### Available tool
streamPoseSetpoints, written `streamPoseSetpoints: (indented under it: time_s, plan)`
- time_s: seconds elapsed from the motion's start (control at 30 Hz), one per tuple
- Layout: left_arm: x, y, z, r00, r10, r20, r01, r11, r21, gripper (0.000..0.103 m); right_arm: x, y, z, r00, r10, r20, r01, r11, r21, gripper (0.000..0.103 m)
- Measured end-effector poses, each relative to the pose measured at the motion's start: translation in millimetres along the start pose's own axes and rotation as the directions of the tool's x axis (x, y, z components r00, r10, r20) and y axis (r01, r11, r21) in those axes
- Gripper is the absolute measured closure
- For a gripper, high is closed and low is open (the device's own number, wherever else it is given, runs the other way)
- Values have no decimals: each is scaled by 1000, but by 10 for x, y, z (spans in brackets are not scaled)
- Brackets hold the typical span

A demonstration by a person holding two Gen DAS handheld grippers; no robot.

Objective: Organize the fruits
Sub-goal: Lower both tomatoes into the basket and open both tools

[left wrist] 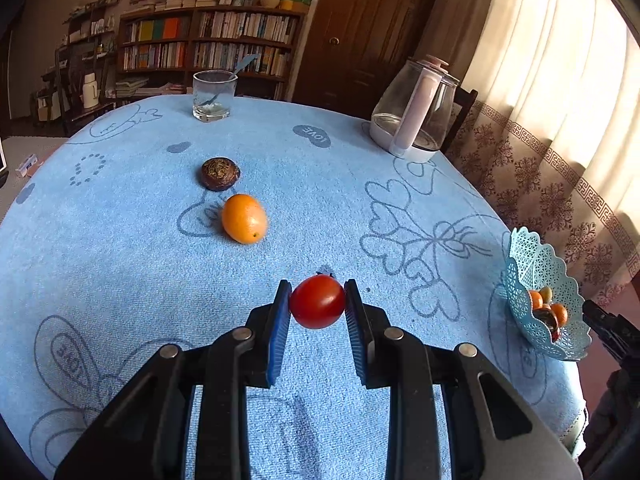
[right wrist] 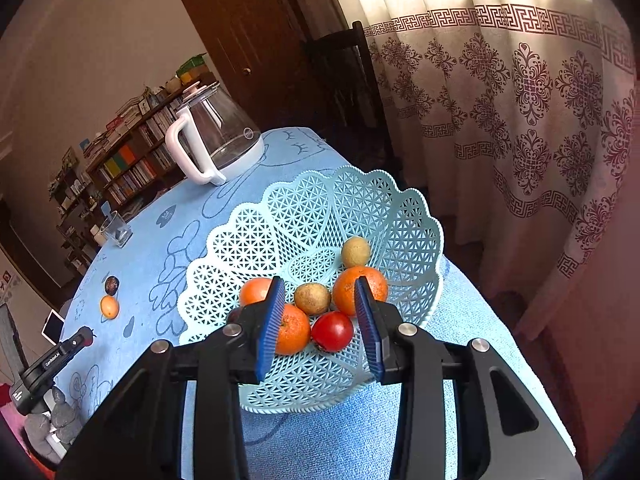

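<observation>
Tomato [left wrist: 317, 301] looks soft and smooth; left gripper [left wrist: 317, 304] clenches its sides, so pressure should be gentle. Right gripper [right wrist: 320, 312] hangs released above basket [right wrist: 256, 236].

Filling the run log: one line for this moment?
left gripper: shut on cherry tomato | right gripper: open over basket | kumquat: on table
</observation>
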State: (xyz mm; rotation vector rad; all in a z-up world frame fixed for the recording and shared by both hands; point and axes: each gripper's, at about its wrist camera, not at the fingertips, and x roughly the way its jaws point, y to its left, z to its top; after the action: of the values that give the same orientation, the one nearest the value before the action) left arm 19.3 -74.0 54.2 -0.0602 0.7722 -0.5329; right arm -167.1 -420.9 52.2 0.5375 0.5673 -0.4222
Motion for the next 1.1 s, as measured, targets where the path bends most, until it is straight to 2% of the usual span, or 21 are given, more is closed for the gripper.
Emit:
streamPoseSetpoints:
  time_s: [0.2, 0.4, 0.7, 0.93, 1.1]
  plan:
    - [31, -542, -50, 997, -67, -25, 70, 991, 112, 76, -53, -52, 11, 999, -23, 47, 24, 1000, -13, 66]
    - [120, -1044, -87, 991, -123, -53, 131, 970, 205, 76, -45, -71, -7, 996, -30, 79, 33, 999, -33, 66]
    - [260, -1654, -56, 983, -172, -58, 181, 930, 319, 76, -3, -153, -40, 996, -6, 89, 7, 1000, -12, 66]
    - [444, -1968, -96, 978, -190, -82, 207, 905, 371, 76, -14, -165, -58, 996, 14, 93, -13, 1000, -13, 66]
    - [556, -2049, -113, 977, -185, -101, 210, 900, 383, 75, 6, -177, -66, 996, 25, 85, -25, 1000, -7, 66]
